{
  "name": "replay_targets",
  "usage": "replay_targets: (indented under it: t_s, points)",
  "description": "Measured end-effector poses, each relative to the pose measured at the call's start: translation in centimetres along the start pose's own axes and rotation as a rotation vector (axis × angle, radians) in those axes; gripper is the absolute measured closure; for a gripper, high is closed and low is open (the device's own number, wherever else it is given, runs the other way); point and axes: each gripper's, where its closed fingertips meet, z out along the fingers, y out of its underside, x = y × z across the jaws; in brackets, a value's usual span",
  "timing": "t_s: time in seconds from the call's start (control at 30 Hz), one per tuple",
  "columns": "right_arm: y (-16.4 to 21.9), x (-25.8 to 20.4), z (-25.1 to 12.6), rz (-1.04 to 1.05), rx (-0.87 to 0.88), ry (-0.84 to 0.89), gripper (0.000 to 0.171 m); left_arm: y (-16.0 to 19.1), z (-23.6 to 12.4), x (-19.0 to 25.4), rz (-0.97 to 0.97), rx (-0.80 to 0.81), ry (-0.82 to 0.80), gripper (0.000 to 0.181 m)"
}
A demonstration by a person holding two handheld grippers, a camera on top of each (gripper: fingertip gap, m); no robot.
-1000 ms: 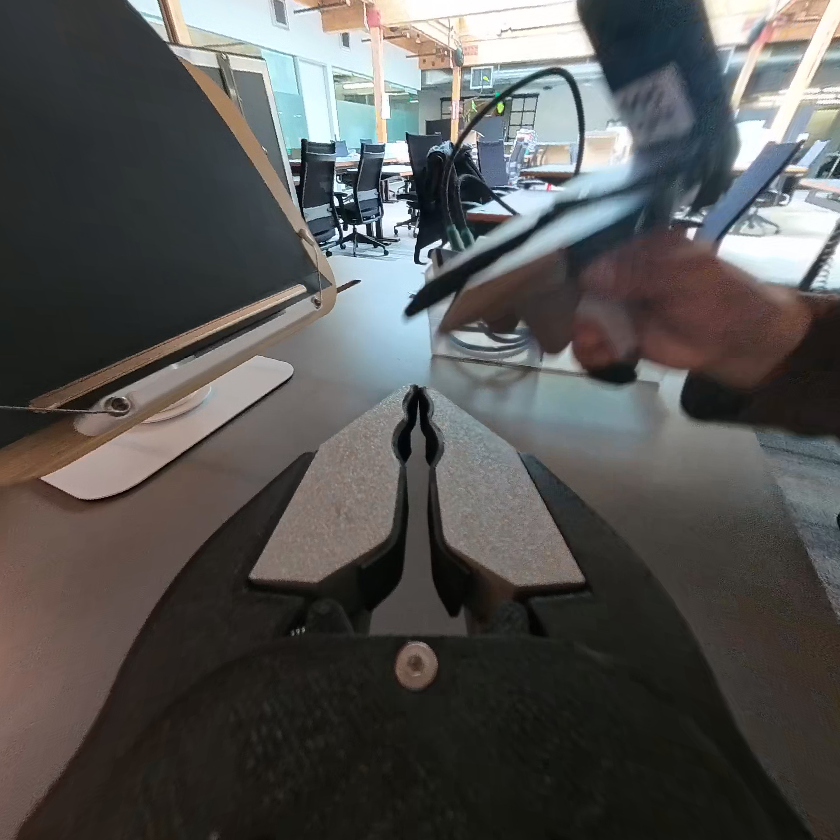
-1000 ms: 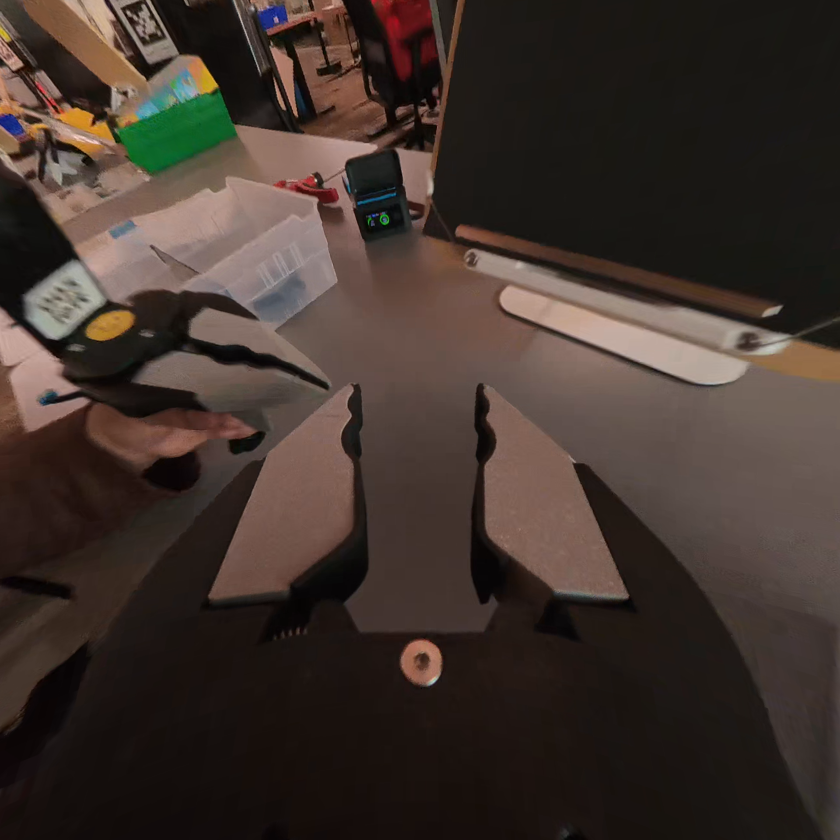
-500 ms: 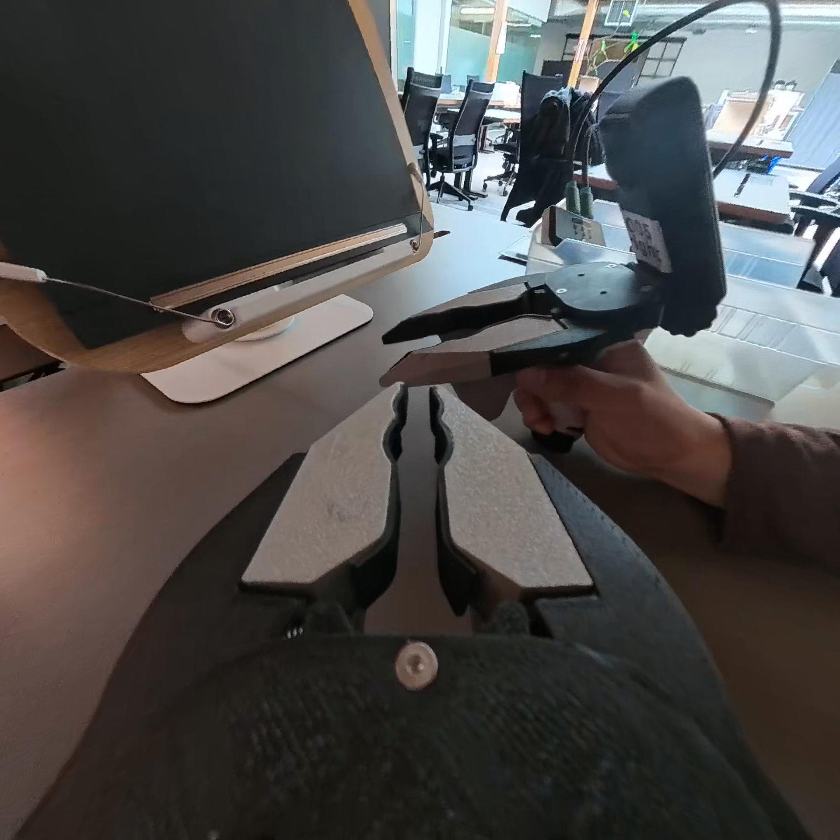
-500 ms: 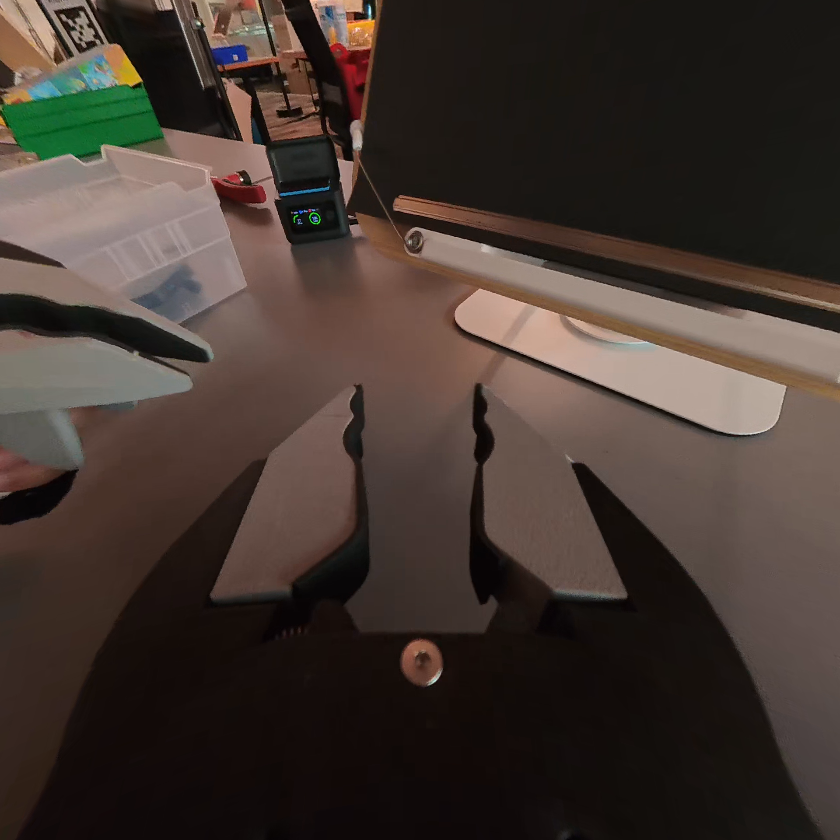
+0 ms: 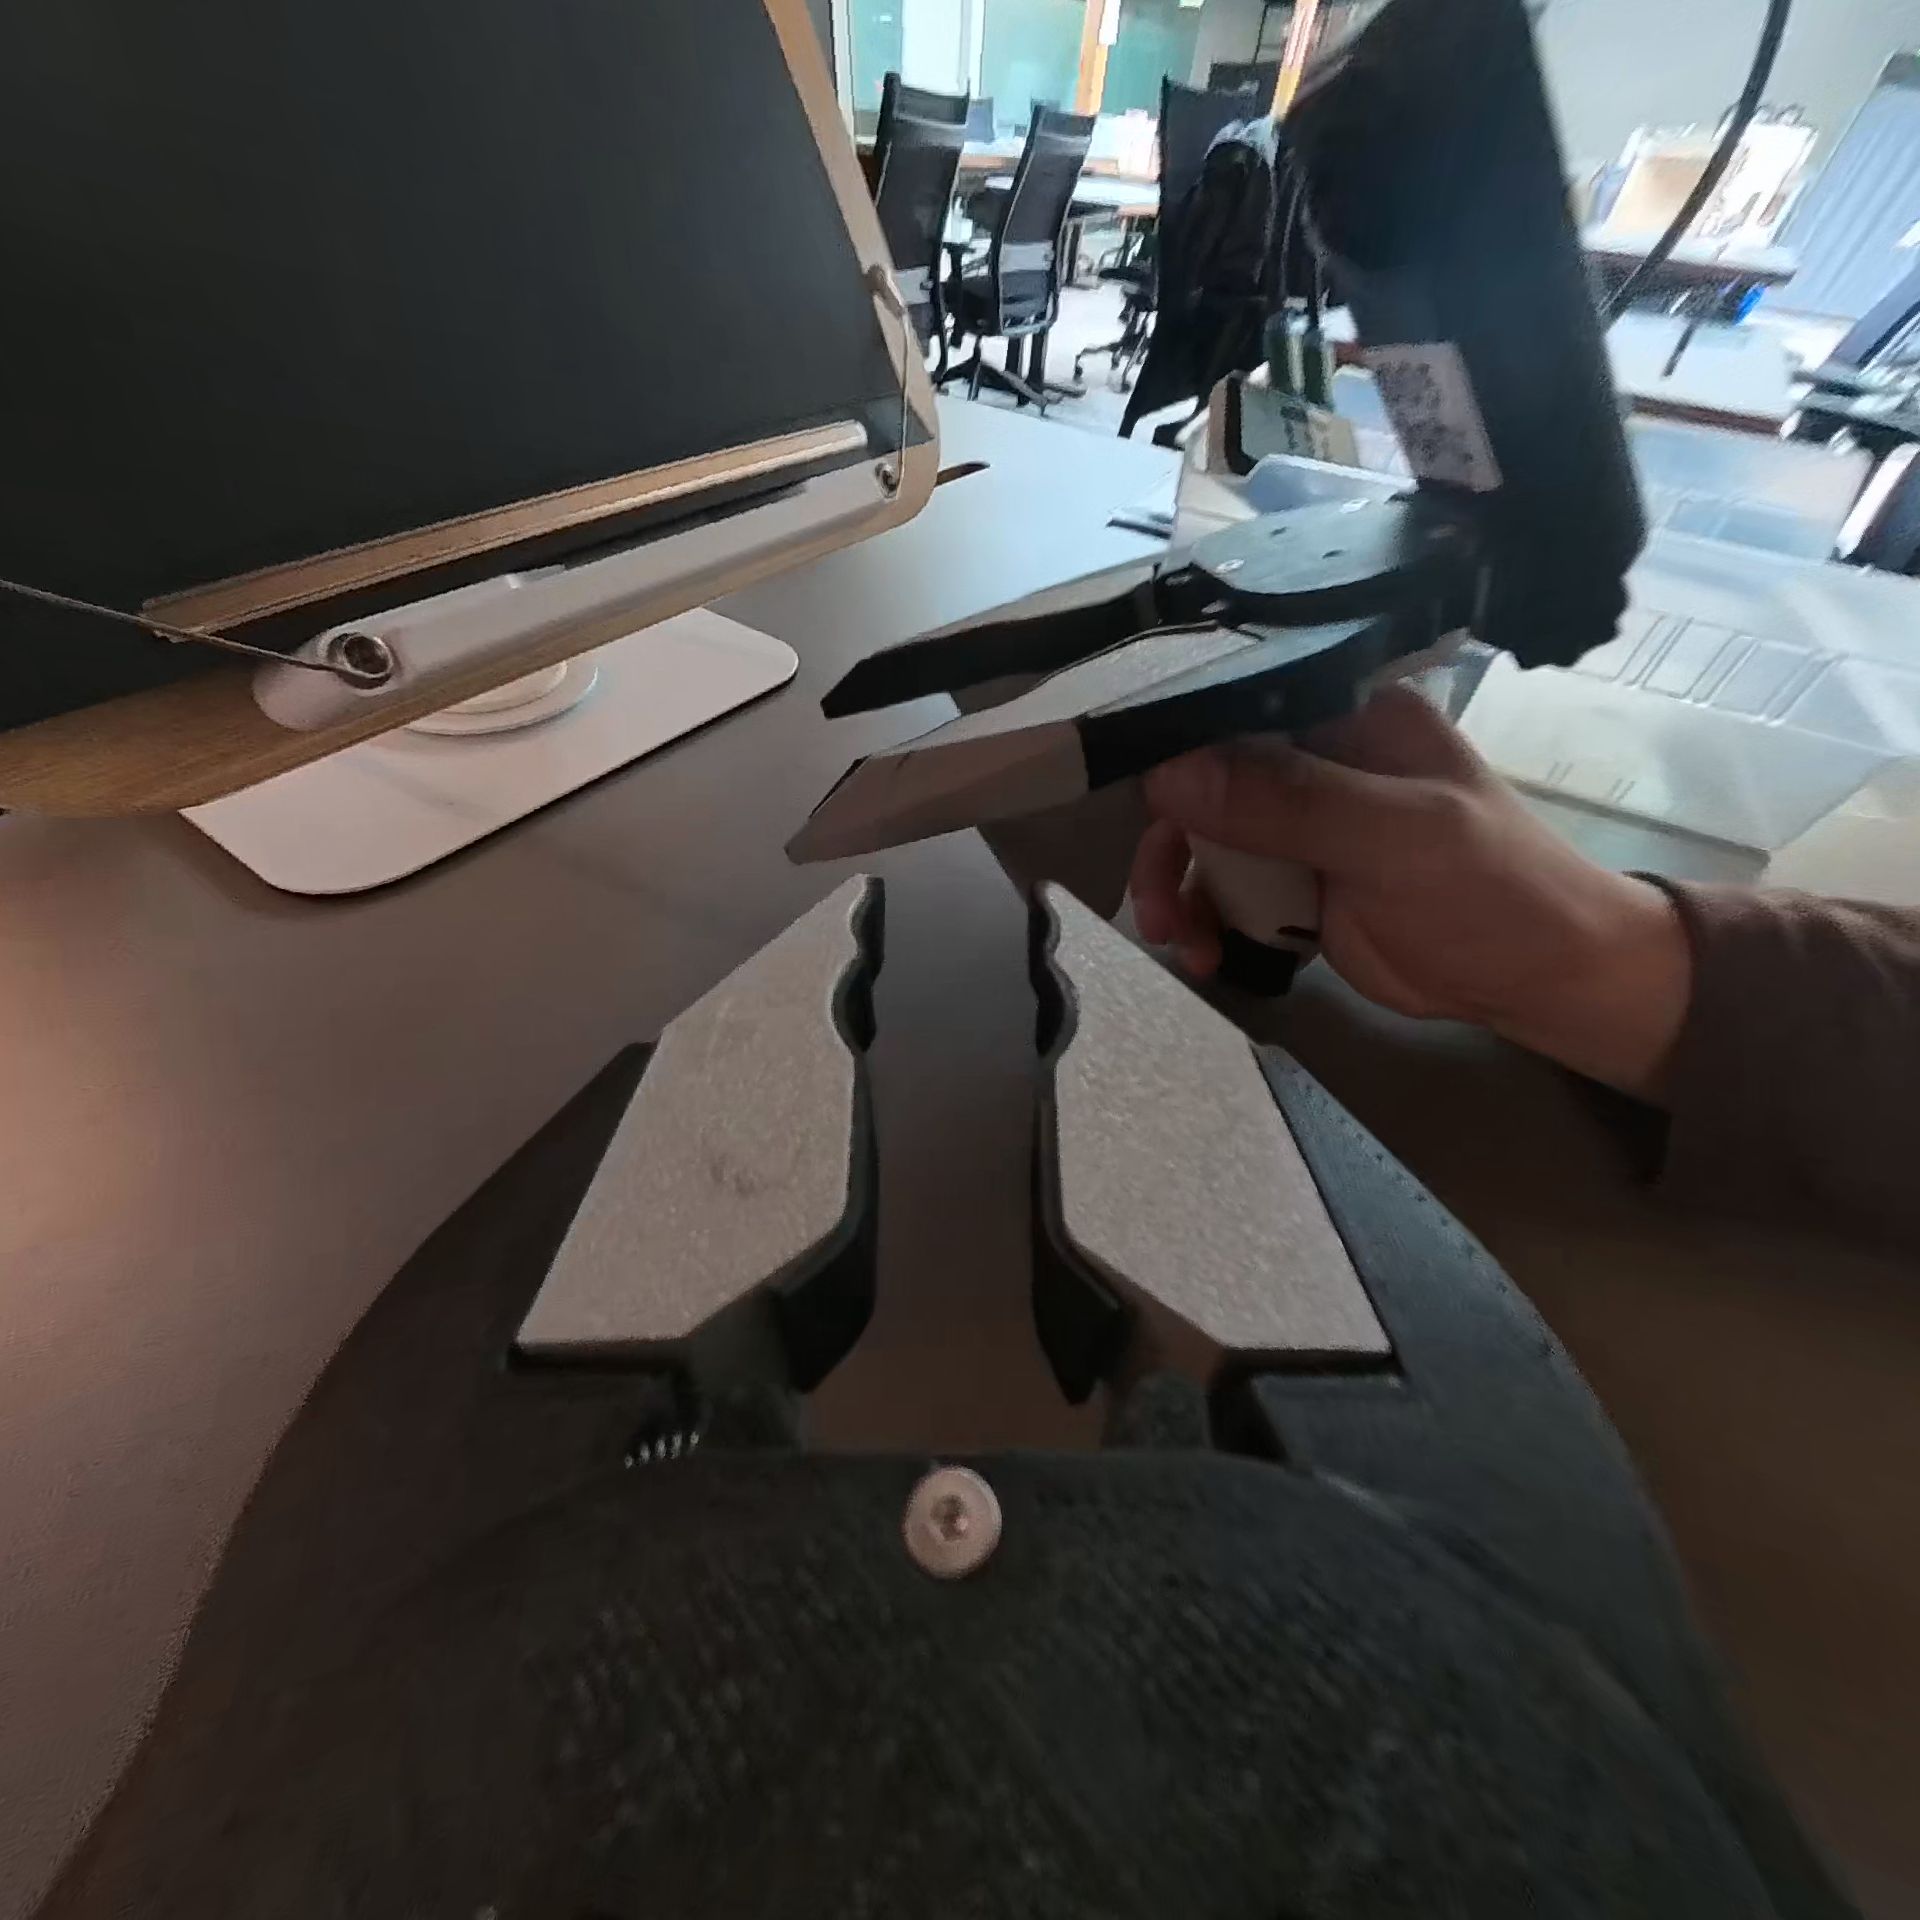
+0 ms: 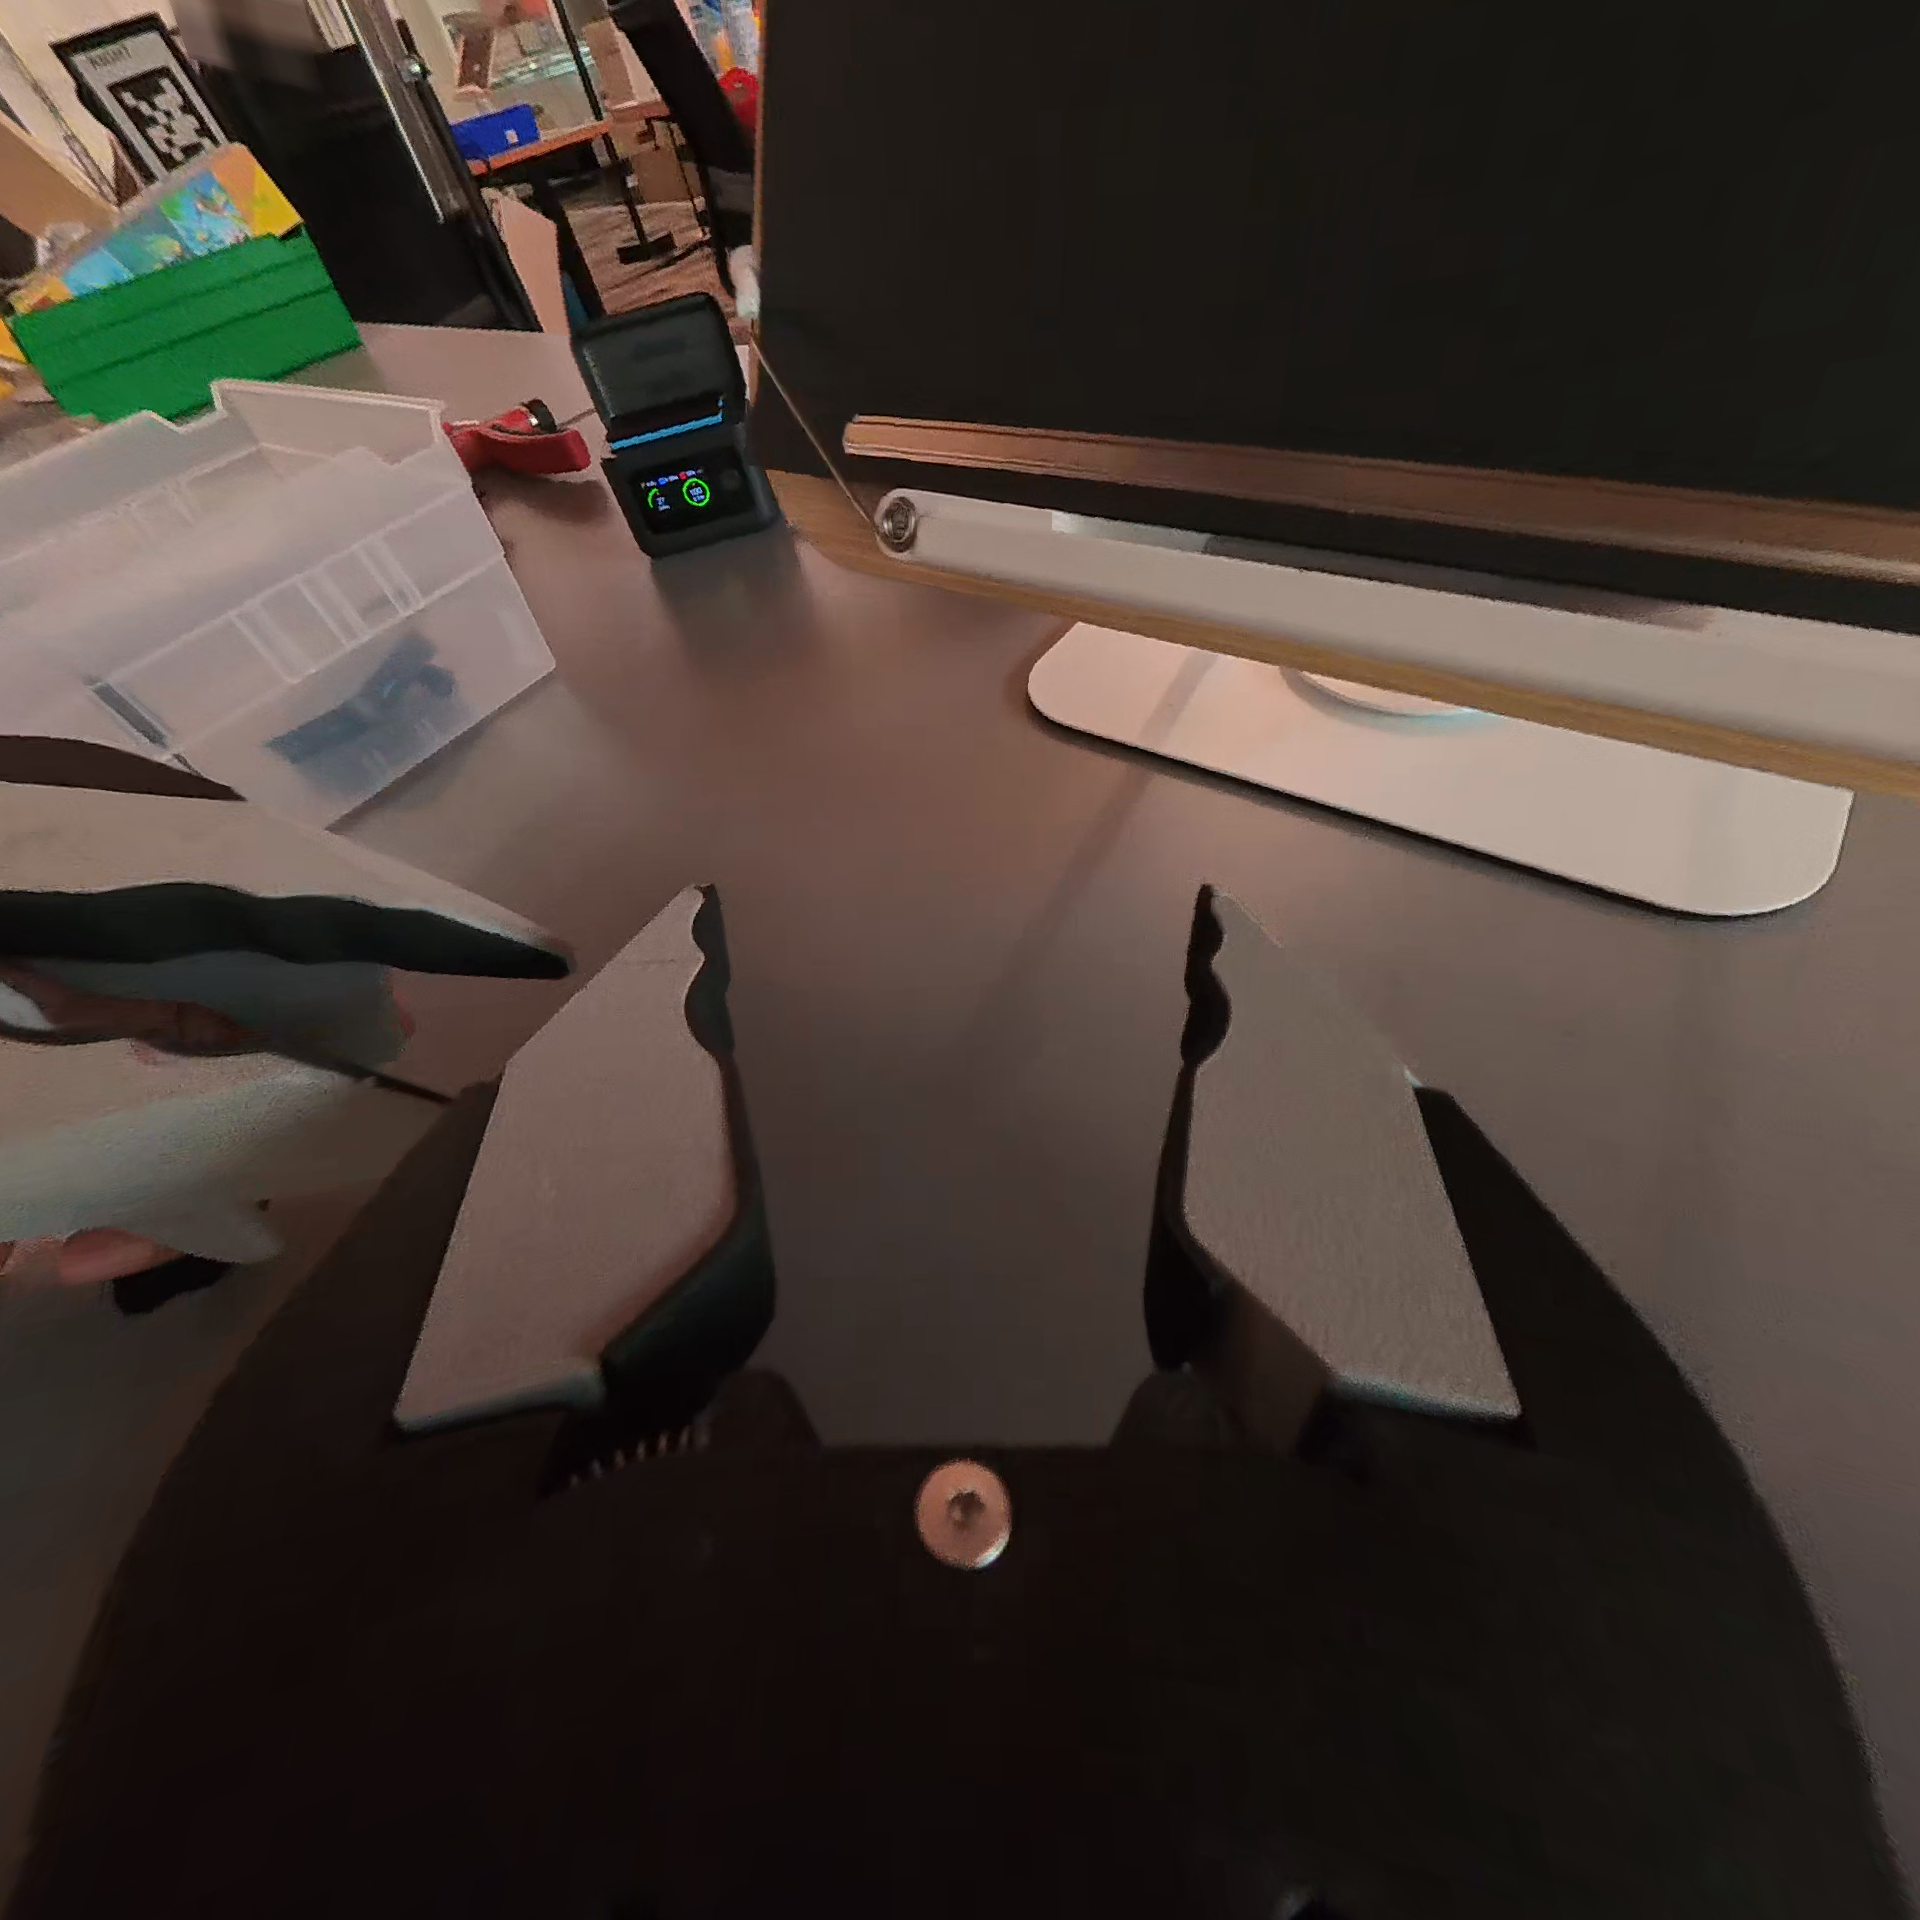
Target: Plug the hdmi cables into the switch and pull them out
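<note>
I see no HDMI cable and no switch in either view. My left gripper (image 5: 956, 914) is open with a narrow gap and holds nothing, low over the dark table (image 5: 312, 1039). My right gripper (image 6: 956, 904) is open wide and empty, pointing at the monitor's white base (image 6: 1455, 790). The right gripper also shows in the left wrist view (image 5: 821, 779), held by a hand (image 5: 1382, 862) just ahead and to the right of my left fingertips. The left gripper shows at the left edge of the right wrist view (image 6: 488, 987), blurred.
A dark-screened monitor with a wooden frame (image 5: 416, 312) stands ahead on the table. A clear plastic box (image 6: 260, 623) holding dark items, a small black device with a lit display (image 6: 681, 488), a red tool (image 6: 520, 447) and a green bin (image 6: 187, 332) lie to the left.
My left gripper has opened from nearly shut to a narrow gap. My right gripper has opened wider. Both have swung to face the monitor and now sit close together.
</note>
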Motion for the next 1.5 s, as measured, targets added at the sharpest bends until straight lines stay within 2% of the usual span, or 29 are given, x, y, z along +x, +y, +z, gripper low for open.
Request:
replay_targets:
  t_s: [0.17,0.93,1.13,1.5]
  points:
    - [0.1,-0.3,0.2,-0.001,-0.005,-0.011,0.085,-1.0,-0.5,-0.2,-0.049,0.055,0.021,0.156]
    - [0.5,-0.2,1.0,-0.005,-0.049,-0.004,0.09,-0.7,-0.1,0.2,-0.037,0.053,0.019,0.153]
    - [0.8,-0.5,1.2,-0.048,-0.068,-0.001,0.089,-0.6,-0.5,-1.4,-0.009,0.041,-0.044,0.151]
    - [0.8,-1.3,2.2,-0.122,-0.086,0.021,0.091,-1.2,-1.2,-2.1,-0.022,0.064,-0.059,0.15]
